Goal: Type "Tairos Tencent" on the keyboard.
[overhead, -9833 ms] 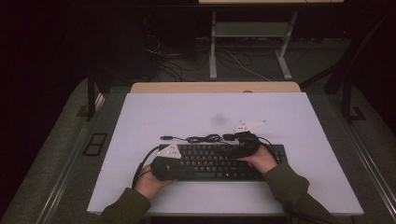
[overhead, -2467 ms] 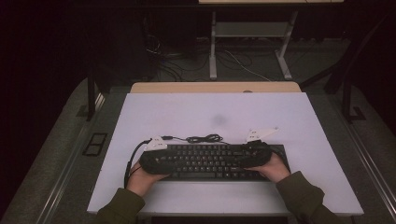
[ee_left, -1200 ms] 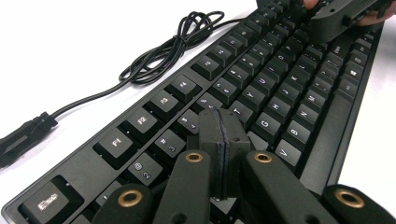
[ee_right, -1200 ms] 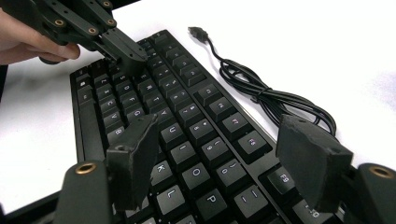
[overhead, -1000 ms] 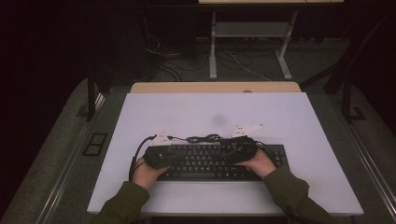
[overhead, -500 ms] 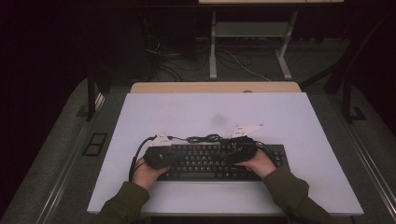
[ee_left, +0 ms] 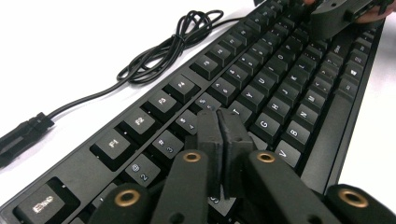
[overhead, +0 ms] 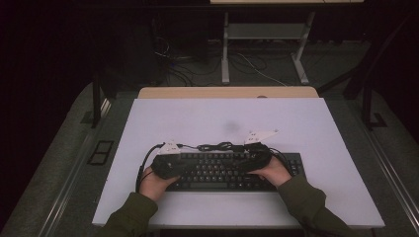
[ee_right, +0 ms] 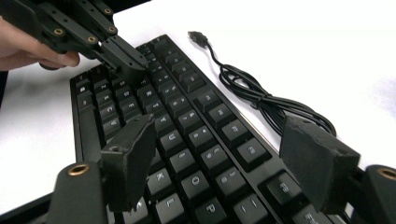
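Keyboard under both tongs, left tongs clenched on keys, right tongs released, coiled cable behind.

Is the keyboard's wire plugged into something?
Unplugged. The black keyboard's thin black cable lies coiled on the white table, its plug bare.

Keyboard: flat on the counter, under both tongs.
Left tongs: over the keyboard's left end.
Right tongs: over its right half.
Cable: coiled on the counter just behind the keyboard, between the two tongs.
Plug: behind the left tongs, beside the keyboard's corner.
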`<state>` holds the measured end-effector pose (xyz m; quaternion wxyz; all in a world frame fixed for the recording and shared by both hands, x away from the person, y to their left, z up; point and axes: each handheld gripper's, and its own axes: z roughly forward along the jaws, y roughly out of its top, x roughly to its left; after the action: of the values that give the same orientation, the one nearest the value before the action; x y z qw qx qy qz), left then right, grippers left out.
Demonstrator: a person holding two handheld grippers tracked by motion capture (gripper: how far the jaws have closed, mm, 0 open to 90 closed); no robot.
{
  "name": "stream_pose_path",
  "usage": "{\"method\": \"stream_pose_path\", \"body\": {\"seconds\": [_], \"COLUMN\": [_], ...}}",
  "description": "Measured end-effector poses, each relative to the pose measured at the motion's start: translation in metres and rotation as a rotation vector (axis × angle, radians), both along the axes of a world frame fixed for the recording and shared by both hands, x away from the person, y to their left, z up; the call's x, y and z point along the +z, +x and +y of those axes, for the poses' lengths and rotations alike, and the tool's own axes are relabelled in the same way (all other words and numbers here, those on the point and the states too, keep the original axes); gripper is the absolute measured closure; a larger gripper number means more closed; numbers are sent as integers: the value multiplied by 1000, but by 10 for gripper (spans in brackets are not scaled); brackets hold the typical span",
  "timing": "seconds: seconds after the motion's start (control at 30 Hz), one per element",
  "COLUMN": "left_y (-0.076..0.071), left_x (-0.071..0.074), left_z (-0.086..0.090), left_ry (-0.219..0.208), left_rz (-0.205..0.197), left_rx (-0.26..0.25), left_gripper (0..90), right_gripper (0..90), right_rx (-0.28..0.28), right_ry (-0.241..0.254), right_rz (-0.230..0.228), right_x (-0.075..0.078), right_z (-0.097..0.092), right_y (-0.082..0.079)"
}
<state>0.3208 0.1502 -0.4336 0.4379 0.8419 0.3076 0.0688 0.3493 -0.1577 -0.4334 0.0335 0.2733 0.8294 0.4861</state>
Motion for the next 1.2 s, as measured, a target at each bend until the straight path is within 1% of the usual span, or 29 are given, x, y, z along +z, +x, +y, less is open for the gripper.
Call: {"method": "stream_pose_path", "body": {"seconds": [0.07, 0.17, 0.23, 0.33, 0.43, 0.53, 0.6, 0.67, 0.73, 0.9, 0.97, 1.2], "left_y": [-1, -2, -3, -4, -5, -5, -5, -5, -6, -5, -5, -5], "left_x": [1, 0, 1, 1, 1, 1, 0, -1, -1, -2, -2, -3], "left_z": [1, 2, 3, 4, 5, 6, 5, 4, 4, 4, 4, 2], "left_ry": [2, -8, -3, -9, -16, -16, -15, -15, -12, -15, -11, -5], "left_rz": [-1, 1, -1, 0, 2, 2, 2, 2, 3, -7, -7, -14], "left_rx": [0, 6, 6, 16, 29, 30, 32, 38, 38, 45, 45, 49], "left_gripper": [840, 788, 747, 693, 623, 542, 488, 440, 402, 321, 294, 208], "right_gripper": [256, 250, 245, 223, 230, 231, 276, 298, 333, 425, 474, 667], "right_rx": [5, 10, 11, 9, 29, 40, 52, 61, 64, 84, 90, 119], "right_ry": [14, 19, 34, 30, 28, 23, 23, 26, 24, 20, 12, -4], "right_rz": [1, -1, 1, -6, -2, -3, 2, 6, 0, 8, 4, 23], "right_x": [0, 2, 3, 6, 8, 9, 9, 9, 10, 10, 9, 8], "right_z": [3, 7, 9, 13, 18, 22, 23, 24, 24, 26, 27, 30], "right_y": [1, 1, 2, 1, 2, 1, 0, -1, -2, -6, -8, -12]}}
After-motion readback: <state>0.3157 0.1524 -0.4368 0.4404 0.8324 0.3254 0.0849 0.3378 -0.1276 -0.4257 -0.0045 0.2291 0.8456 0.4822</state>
